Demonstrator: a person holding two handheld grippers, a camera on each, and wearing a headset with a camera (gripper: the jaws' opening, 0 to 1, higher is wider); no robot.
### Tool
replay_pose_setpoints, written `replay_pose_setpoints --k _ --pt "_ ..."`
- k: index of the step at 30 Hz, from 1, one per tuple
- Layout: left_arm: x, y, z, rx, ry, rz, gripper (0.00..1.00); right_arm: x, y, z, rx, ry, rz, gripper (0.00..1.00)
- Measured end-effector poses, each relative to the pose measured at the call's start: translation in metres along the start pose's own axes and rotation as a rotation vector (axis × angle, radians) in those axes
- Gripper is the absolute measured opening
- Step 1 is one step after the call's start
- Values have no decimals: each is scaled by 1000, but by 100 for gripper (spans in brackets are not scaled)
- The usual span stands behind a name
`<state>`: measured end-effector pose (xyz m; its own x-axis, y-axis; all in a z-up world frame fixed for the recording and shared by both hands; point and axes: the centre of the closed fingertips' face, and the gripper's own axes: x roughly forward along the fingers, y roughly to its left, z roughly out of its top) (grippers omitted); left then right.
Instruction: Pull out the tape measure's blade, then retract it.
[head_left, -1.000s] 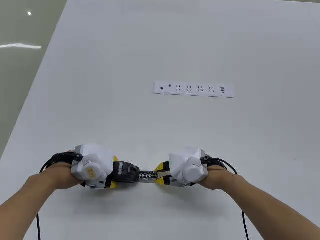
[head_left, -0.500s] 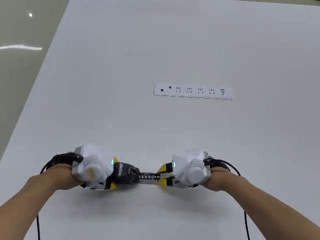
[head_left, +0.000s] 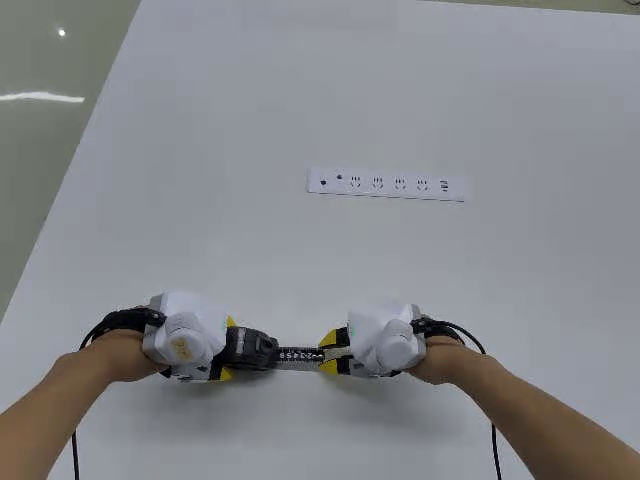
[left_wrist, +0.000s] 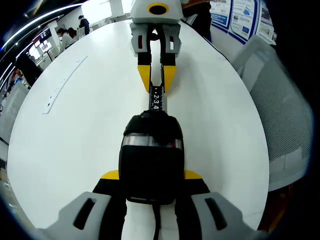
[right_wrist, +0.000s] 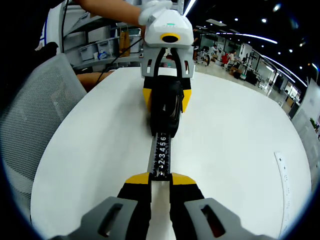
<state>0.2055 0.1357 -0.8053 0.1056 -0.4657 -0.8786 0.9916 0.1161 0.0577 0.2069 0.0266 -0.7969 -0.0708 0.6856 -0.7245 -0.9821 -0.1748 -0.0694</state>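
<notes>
Clamps tape measure (left_wrist: 151, 162) in left tongs (left_wrist: 151, 176), pinches blade (right_wrist: 161, 147) in right tongs (right_wrist: 160, 179), draws it slightly further; pull-out barely begun

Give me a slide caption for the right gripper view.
Right claw pinches the tip of the black numbered blade, drawn slightly from the black tape measure case held by the left claw.

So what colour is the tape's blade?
The blade is black with white numbers, best in right gripper view.

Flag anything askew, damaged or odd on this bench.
Nothing stands out. The tape measure sits square in the left tongs, its blade runs straight to the right tongs, and the power strip lies flat.
</notes>
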Motion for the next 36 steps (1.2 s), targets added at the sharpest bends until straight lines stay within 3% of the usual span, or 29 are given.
replay_pose_setpoints --k 36 --pt "-1 -2 3 0 3 2 32 -10 1 -12 -7 15 -3 12"
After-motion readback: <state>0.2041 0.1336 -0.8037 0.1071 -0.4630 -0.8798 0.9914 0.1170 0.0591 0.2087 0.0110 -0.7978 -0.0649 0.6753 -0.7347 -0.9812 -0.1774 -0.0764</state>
